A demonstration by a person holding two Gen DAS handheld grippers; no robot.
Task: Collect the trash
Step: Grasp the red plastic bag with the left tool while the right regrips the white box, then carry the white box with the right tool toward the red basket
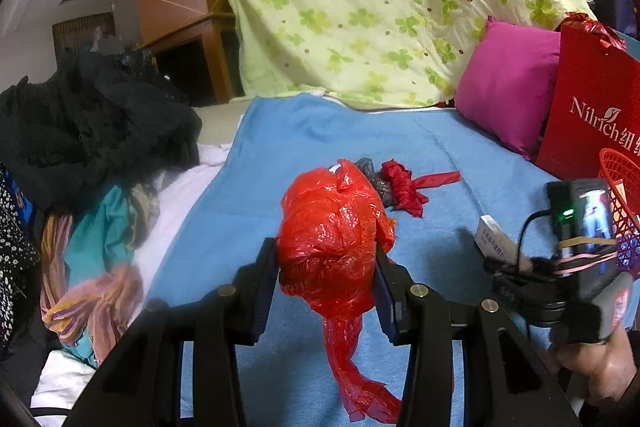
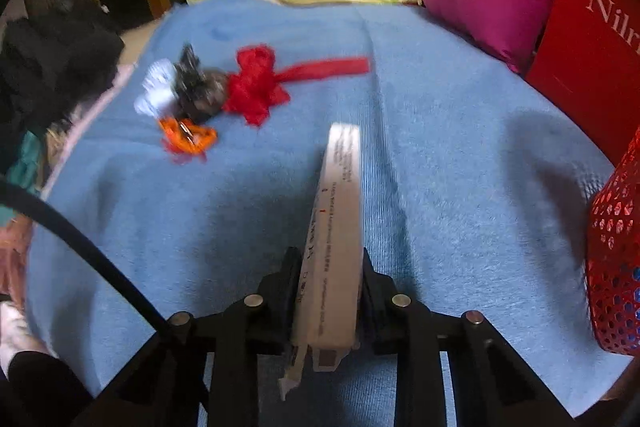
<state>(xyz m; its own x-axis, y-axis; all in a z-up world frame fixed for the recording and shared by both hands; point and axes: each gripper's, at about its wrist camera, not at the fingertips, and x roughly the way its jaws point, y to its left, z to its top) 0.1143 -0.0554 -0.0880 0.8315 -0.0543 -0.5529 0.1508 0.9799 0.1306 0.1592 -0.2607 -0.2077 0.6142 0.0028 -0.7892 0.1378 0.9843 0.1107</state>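
While a blue blanket point(image 2: 248, 211) covers the bed, clutter rings it: dark clothes point(image 1: 92, 123) at the left, a clover quilt point(image 1: 360, 7) and pink pillow point(image 1: 508, 87) behind, a red gift bag point(image 1: 588, 99) and red mesh basket point(image 2: 616, 267) at the right. Mid-blanket lie a red scrap point(image 2: 256, 85), a grey wad point(image 2: 198, 89), something white point(image 2: 158, 87) and an orange scrap point(image 2: 188, 137), bunched together and blurred. Tilted downward, the left gripper point(image 1: 326, 267) has its jaws clamped on a red plastic bag point(image 1: 332, 235), whose tail trails below. The right gripper point(image 2: 328, 291), angled steeply down, pinches a white carton point(image 2: 336, 227) edgewise above the blanket; its print is unreadable. A hand point(image 1: 604, 367) shows at the frame edge.
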